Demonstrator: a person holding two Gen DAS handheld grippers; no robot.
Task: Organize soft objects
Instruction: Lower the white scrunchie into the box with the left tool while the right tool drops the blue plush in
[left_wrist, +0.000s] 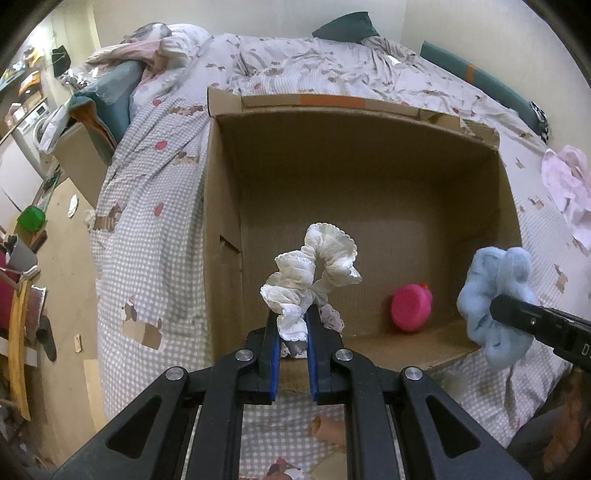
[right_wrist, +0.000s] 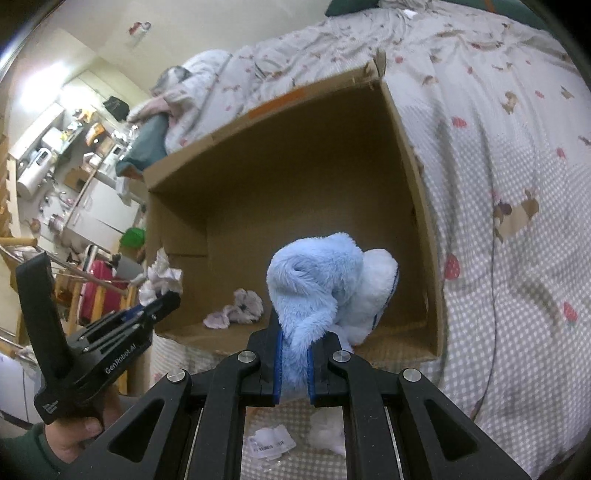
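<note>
Left gripper (left_wrist: 291, 325): jaws pinched on white frilly scrunchie (left_wrist: 314, 269), which rises in a ruffled loop past the fingertips, over the near left part of the box opening.

Right gripper (right_wrist: 295, 343): jaws pressed onto light blue fluffy scrunchie (right_wrist: 317, 280), plush bulging up and ahead of the fingertips, a paler white portion to its right.

Cardboard box (left_wrist: 354, 110): open-topped, set on the bed, directly ahead of and below both grippers.

Pink round object (left_wrist: 412, 308): on the box floor, ahead of and to the right of the left gripper, near the front wall.

Pale lilac frilly cloth (right_wrist: 236, 308): on the box floor, ahead and left of the right gripper; in the left wrist view just beyond the left fingertips, mostly hidden by them.

Checked bedspread (left_wrist: 147, 229): grey-white with animal and strawberry print, around the box on all sides.

Pink garment (left_wrist: 569, 184): on the bedspread, far right of the left gripper, outside the box.

Small white label (right_wrist: 271, 445): on the bedspread beneath the right gripper.

Hand (right_wrist: 74, 439): gripping the left gripper's handle, lower left of the right wrist view.
</note>
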